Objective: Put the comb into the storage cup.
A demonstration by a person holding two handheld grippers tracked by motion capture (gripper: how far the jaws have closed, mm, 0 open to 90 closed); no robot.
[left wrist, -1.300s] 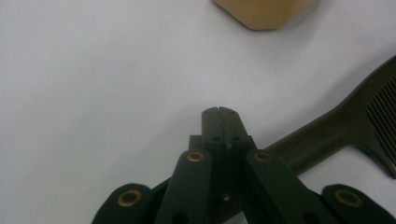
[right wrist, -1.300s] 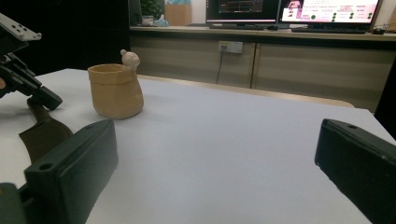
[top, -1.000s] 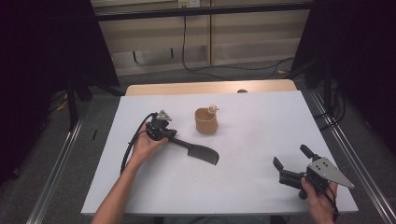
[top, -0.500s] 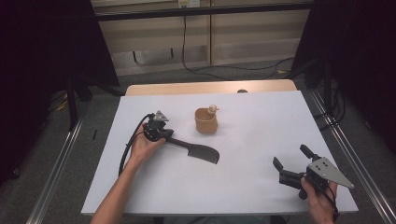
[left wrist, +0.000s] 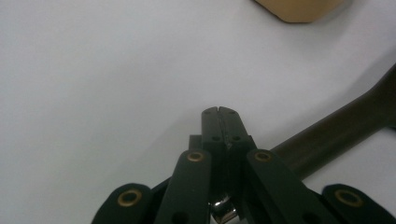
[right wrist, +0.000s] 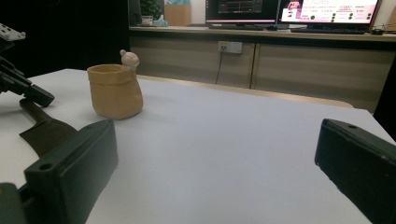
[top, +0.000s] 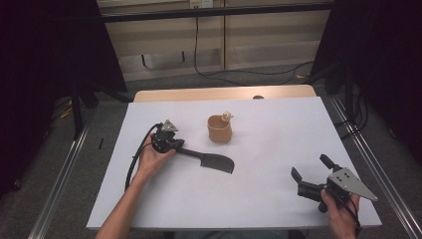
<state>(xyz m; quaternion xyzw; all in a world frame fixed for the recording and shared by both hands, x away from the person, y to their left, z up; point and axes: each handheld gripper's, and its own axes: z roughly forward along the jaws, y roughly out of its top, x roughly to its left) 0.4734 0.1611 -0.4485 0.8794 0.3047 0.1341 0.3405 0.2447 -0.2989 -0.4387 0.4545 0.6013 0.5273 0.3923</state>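
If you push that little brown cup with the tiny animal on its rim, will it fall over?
Probably not easily. The cup looks squat with a wide bottom, sitting flat on the white table, so a low push would likely slide it. It looks like clay, so likely stiff and breakable. The little figure on its rim might chip.

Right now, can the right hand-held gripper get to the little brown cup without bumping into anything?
Probably yes. The right hand-held gripper has its jaws wide open, and bare white table lies between it and the brown cup. The black spatula lies off to the side near the left hand-held gripper, not in the path.
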